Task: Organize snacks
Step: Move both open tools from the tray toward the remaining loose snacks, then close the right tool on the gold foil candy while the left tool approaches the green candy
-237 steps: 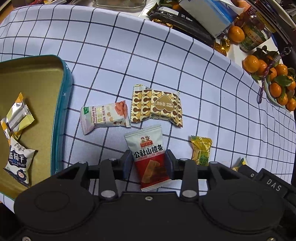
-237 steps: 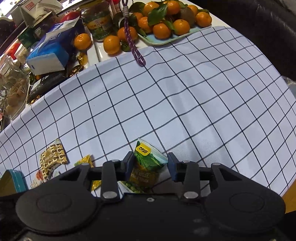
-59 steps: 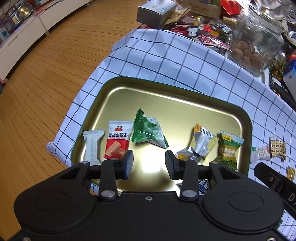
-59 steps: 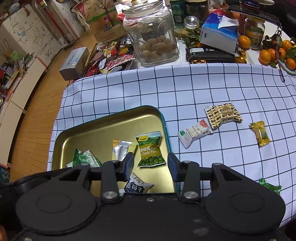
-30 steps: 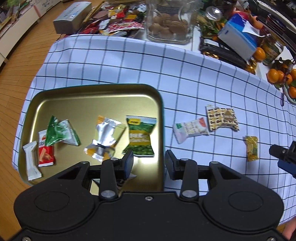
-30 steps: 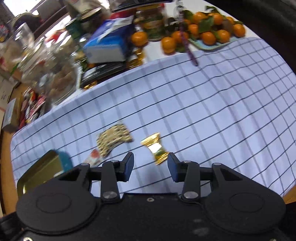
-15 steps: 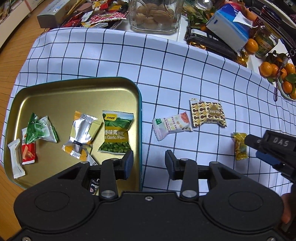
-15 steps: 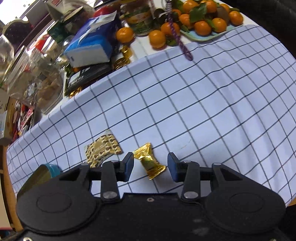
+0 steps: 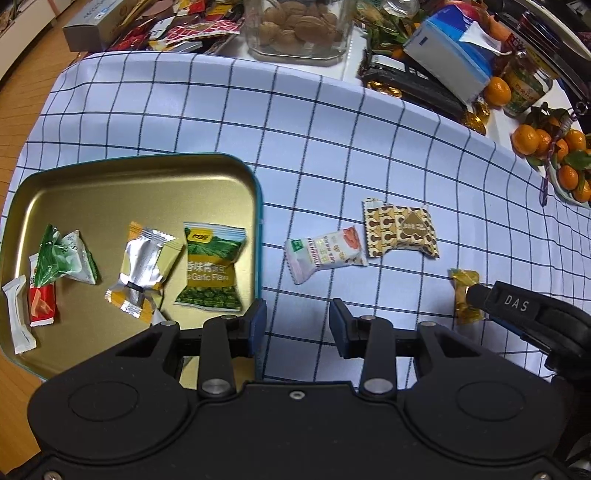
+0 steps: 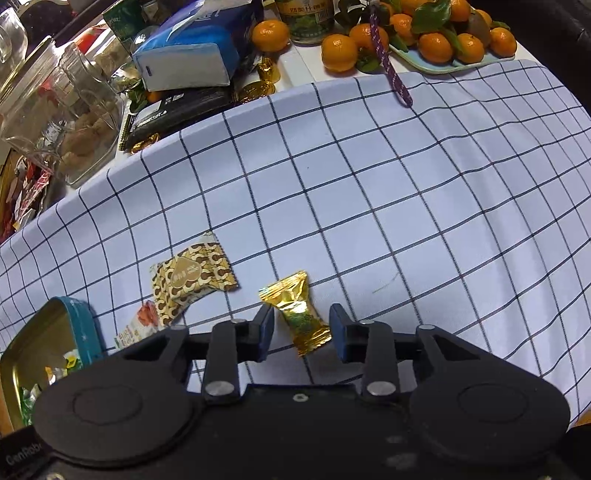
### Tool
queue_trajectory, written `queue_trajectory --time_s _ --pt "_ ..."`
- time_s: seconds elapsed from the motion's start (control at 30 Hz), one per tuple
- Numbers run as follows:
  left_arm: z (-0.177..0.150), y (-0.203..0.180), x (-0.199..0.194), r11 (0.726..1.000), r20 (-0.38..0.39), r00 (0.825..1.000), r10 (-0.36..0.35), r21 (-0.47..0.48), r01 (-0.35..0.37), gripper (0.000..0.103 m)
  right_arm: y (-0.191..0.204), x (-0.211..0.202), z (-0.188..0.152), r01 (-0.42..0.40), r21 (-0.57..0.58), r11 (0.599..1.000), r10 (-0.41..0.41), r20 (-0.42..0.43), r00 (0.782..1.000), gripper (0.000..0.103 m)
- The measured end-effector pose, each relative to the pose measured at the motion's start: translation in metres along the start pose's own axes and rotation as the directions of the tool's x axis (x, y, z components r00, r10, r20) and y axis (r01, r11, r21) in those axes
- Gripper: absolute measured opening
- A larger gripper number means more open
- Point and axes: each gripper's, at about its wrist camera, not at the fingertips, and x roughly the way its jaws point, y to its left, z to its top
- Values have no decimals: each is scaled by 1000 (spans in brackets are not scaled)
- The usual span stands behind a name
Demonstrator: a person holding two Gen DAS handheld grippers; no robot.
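A gold-wrapped candy (image 10: 301, 317) lies on the checked cloth between the jaws of my right gripper (image 10: 301, 326). The jaws are closing; a sliver of cloth still shows beside the left pad. In the left wrist view the same candy (image 9: 463, 295) sits under one of that gripper's fingers (image 9: 517, 304). My left gripper (image 9: 297, 326) is open over bare cloth beside the gold tray (image 9: 147, 158). A white packet (image 9: 325, 253) and a brown-patterned packet (image 9: 400, 230) lie just beyond it. The tray holds a green pea packet (image 9: 212, 269), a silver-yellow packet (image 9: 142, 266) and several others.
At the back stand a glass jar of walnuts (image 9: 299, 26), a blue tissue box (image 9: 450, 62) and a plate of tangerines (image 10: 443, 40). A purple cord (image 10: 391, 70) trails onto the cloth. Wooden floor shows past the table's left edge.
My right gripper has come down around the gold candy and its jaws have narrowed. My left gripper has shifted right, from over the tray to the cloth beside it.
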Motion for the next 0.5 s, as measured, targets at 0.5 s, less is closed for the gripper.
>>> queue_trajectory --time_s 0.5 --pt "-3 -25 9 1000 1 1000 8 29 -8 47 -53 -5 6 -90 138 986 93 -17 995 33"
